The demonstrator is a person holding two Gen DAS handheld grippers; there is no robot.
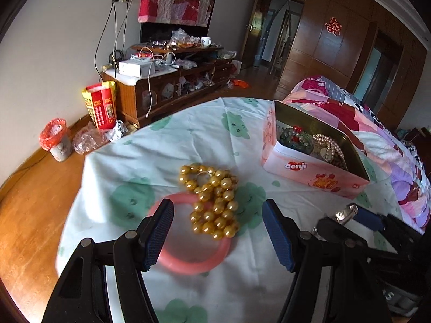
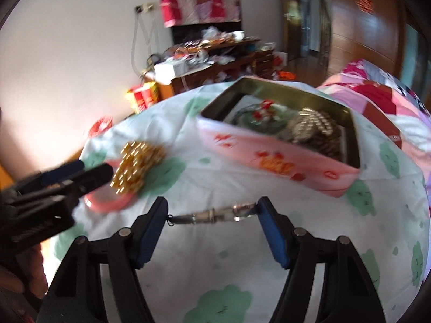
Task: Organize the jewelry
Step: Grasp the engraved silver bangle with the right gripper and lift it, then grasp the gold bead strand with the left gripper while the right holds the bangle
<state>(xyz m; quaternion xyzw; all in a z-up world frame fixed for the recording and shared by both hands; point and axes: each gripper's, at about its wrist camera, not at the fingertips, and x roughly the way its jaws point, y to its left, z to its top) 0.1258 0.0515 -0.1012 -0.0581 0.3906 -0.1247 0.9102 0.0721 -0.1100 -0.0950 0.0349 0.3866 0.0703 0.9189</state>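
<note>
A gold bead necklace (image 1: 212,202) lies heaped on a pink bangle (image 1: 194,261) on the cloth-covered table (image 1: 172,140). My left gripper (image 1: 218,237) is open, its fingers either side of the beads and bangle, just above them. A pink Genji tin (image 1: 304,172) stands open to the right, holding a green bead bracelet (image 1: 296,137) and a pearl string (image 1: 330,145). My right gripper (image 2: 212,215) is shut on a silver bracelet (image 2: 215,215) stretched between its pads, held above the table in front of the tin (image 2: 272,158). The right wrist view is blurred.
A bed with a patchwork quilt (image 1: 371,134) lies right of the table. A cluttered wooden cabinet (image 1: 172,80), a red bag (image 1: 101,107) and a small bin (image 1: 55,140) stand on the wooden floor beyond the table's far left edge.
</note>
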